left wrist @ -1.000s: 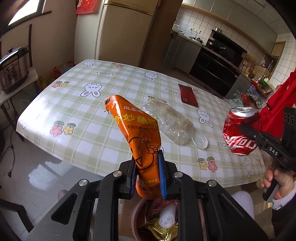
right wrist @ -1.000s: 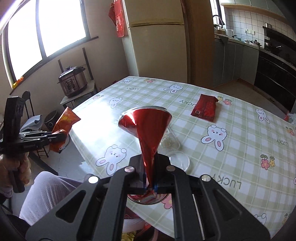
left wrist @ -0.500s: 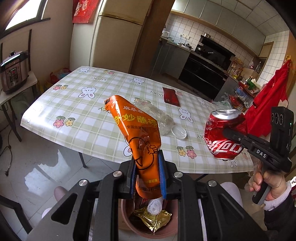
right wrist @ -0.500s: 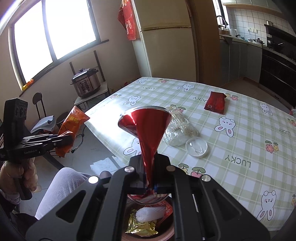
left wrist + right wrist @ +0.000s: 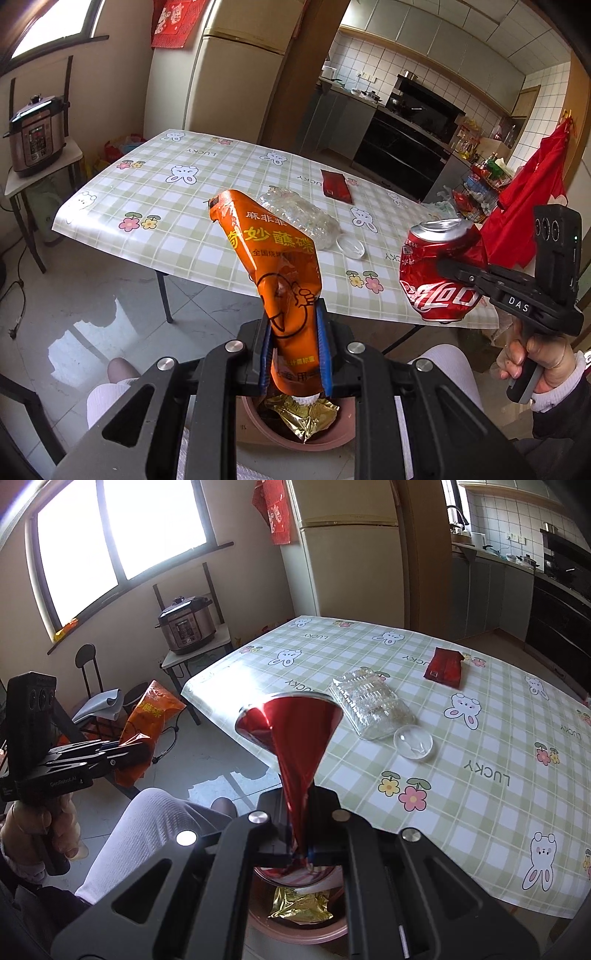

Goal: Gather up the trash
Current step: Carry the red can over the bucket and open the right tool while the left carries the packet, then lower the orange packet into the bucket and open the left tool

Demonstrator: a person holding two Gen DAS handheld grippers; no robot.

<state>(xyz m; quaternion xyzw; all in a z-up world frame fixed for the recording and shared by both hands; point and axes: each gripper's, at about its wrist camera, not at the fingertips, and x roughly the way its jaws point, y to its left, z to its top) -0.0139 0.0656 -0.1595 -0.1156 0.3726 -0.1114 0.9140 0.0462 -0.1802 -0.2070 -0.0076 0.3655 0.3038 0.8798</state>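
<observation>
My left gripper (image 5: 293, 350) is shut on an orange snack bag (image 5: 275, 258), which stands up from the blue pads. My right gripper (image 5: 299, 843) is shut on a crushed red cola can (image 5: 291, 734); the same cola can (image 5: 439, 273) shows at the right of the left wrist view. Both grippers hang over a pinkish trash bin (image 5: 295, 932) on the floor, in front of the table's near edge. Inside the trash bin (image 5: 295, 439) lies gold foil (image 5: 303, 417). On the checked tablecloth (image 5: 461, 775) remain a crushed clear plastic bottle (image 5: 373, 701), a clear lid (image 5: 413, 743) and a red packet (image 5: 445, 666).
A person's white-trousered knees (image 5: 144, 830) sit beside the bin. A pressure cooker (image 5: 186, 627) stands on a small side table at the left, with a chair (image 5: 90, 672) below the window. A fridge (image 5: 351, 550) and kitchen counters (image 5: 406, 129) lie beyond the table.
Both grippers have drawn back from the table with their loads; the table now looks farther away, and the bin with gold foil has come into view beneath the jaws.
</observation>
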